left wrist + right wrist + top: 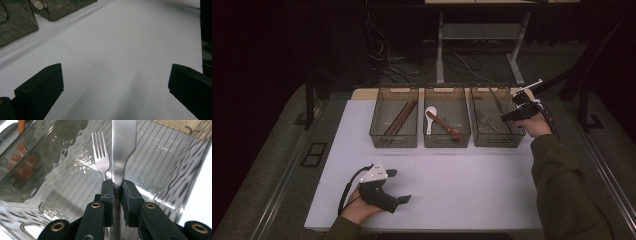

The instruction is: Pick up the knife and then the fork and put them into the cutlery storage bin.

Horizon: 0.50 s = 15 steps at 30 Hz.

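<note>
Right gripper (117,188) is clamped tight on a flat steel utensil handle (123,147), holding it inside the rightmost bin (517,134) right next to a fork (100,155). Left gripper (115,85) just sits on the white table (120,45), jaws wide apart with nothing between them.

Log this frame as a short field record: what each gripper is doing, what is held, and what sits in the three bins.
right gripper: shut on a flat metal utensil, held over the right bin
kind of utensil: working end out of frame, cannot tell
right bin contents: a fork lying on the bottom
middle bin: white spoon and a brown wooden spoon
left bin: brown chopsticks
left gripper: open, nothing between its jaws, low over the white table
</note>
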Each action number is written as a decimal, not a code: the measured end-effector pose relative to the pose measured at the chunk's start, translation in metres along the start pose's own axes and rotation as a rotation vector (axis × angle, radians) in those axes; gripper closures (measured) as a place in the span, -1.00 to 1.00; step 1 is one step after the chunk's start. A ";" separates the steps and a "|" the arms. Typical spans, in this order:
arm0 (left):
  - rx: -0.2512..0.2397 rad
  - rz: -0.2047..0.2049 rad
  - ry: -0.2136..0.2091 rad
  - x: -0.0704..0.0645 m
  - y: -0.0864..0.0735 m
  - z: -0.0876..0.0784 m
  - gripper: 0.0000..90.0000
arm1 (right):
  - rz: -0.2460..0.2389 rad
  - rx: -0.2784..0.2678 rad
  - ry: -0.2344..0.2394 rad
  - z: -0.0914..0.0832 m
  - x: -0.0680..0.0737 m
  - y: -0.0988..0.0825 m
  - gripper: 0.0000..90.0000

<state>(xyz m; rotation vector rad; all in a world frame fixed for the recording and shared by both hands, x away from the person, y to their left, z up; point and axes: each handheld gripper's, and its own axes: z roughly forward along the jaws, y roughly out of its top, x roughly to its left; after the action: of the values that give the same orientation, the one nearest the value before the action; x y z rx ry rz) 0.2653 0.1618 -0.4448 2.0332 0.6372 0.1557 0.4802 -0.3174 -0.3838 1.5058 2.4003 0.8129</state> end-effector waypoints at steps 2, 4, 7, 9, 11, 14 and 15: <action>0.000 0.002 0.000 0.000 0.000 0.000 -1.00 | -0.012 0.022 -0.005 0.004 0.001 0.002 0.76; 0.000 0.002 0.001 0.000 0.000 0.000 -1.00 | -0.023 0.043 -0.009 0.010 0.003 0.003 0.75; -0.002 -0.001 0.001 0.000 0.000 -0.001 -1.00 | -0.039 0.060 -0.013 0.017 0.006 0.003 0.66; -0.003 -0.002 0.001 0.000 -0.001 -0.001 -1.00 | -0.042 0.047 -0.010 0.017 0.008 0.004 0.57; -0.006 -0.002 0.001 0.000 0.000 -0.001 -1.00 | -0.047 0.028 -0.012 0.016 0.009 0.005 0.44; -0.005 -0.001 0.000 0.000 0.000 -0.001 -1.00 | -0.039 0.002 0.004 0.013 0.009 0.005 0.27; -0.005 -0.001 0.000 -0.001 0.000 -0.001 -1.00 | -0.039 -0.002 0.011 0.012 0.009 0.005 0.22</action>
<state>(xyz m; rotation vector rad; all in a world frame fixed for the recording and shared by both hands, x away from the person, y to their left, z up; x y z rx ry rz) 0.2645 0.1620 -0.4445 2.0281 0.6373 0.1566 0.4850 -0.3040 -0.3902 1.4523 2.4284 0.8167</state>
